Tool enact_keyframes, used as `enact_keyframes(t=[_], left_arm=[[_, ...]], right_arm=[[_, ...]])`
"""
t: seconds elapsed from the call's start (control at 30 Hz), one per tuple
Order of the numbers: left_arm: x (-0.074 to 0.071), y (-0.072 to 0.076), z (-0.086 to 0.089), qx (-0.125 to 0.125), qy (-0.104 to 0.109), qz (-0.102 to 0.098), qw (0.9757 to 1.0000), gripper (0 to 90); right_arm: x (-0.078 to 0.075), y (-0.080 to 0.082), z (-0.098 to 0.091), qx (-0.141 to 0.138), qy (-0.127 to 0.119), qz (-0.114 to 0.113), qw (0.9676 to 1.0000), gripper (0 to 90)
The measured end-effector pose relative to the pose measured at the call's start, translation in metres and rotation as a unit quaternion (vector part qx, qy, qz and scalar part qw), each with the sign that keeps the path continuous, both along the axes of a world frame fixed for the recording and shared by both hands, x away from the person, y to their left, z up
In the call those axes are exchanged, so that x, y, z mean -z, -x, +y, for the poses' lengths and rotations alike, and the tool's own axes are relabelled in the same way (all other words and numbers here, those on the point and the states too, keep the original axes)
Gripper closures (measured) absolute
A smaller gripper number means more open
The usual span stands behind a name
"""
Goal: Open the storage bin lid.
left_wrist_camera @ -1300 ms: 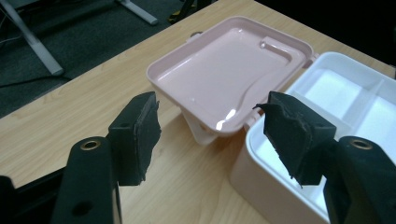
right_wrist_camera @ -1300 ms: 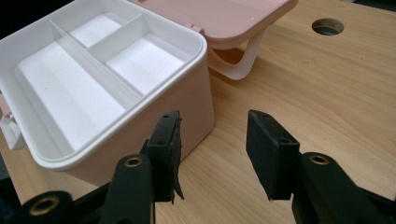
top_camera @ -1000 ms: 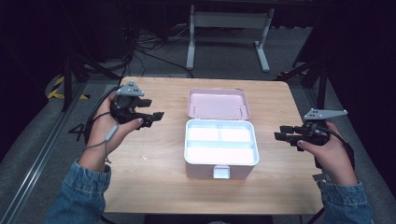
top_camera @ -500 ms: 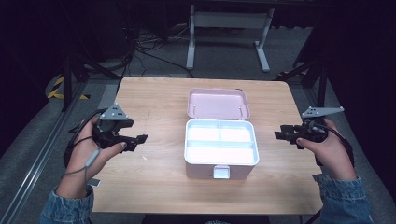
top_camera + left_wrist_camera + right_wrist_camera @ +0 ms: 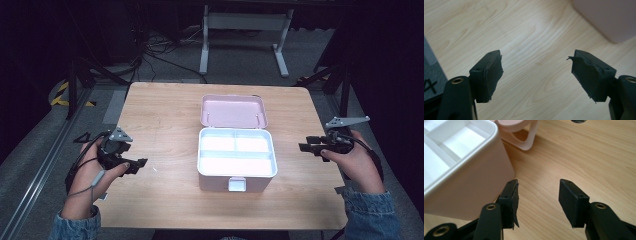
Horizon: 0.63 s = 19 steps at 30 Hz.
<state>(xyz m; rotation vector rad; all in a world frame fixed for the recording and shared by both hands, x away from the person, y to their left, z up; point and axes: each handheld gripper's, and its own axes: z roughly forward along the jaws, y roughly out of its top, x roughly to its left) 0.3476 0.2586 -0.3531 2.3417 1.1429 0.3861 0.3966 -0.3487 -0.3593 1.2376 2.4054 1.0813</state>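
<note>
A pale pink box [image 5: 237, 159] stands open in the middle of the wooden table [image 5: 165, 115], its lid [image 5: 233, 111] tipped back and its white divided tray bare. My left gripper [image 5: 141, 165] hovers near the table's left edge, jaws pointing toward the box; in the left gripper view it [image 5: 537, 71] is open with nothing between the pads, and a corner of the box [image 5: 609, 17] shows at upper right. My right gripper [image 5: 303, 147] sits at the right edge, a short way from the box. It [image 5: 538, 201] is open and holds nothing, with the box wall [image 5: 471, 187] just left of it.
The table is bare wood around the box. A white metal stand [image 5: 245, 35] and cables lie on the floor beyond the far edge. Dark floor and black frame legs [image 5: 75, 85] flank both sides.
My left gripper has drawn back from the far-left part of the table toward the near left edge. The right gripper has barely shifted.
</note>
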Motion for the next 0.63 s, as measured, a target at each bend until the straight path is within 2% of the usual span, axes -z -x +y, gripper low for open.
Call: enact_keyframes(t=[0.23,0.37,0.4,0.5,0.57,0.63], left_arm=[[0.026,-0.012,0.01,-0.022,-0.033,0.039,0.9985,22.6],[0.037,-0.016,0.013,-0.034,-0.066,0.055,0.9957,22.5],[0.039,-0.016,0.013,-0.039,-0.062,0.061,0.9954,22.4],[0.041,-0.018,0.014,-0.032,-0.055,0.063,0.996,22.4],[0.041,-0.019,0.013,-0.031,-0.046,0.064,0.9964,22.4],[0.041,-0.02,0.012,-0.028,-0.046,0.06,0.9968,22.4]], right_arm=[[0.009,-0.001,-0.006,0.013,0.018,0.018,0.9996,49.3],[0.014,-0.002,-0.01,0.018,0.024,0.033,0.999,48.6],[0.016,-0.002,-0.01,0.018,0.028,0.037,0.9987,48.4],[0.02,-0.003,-0.012,0.022,0.035,0.046,0.9981,48.0],[0.022,-0.003,-0.012,0.023,0.037,0.045,0.998,47.1],[0.022,-0.002,-0.013,0.027,0.035,0.042,0.9981,46.3]])
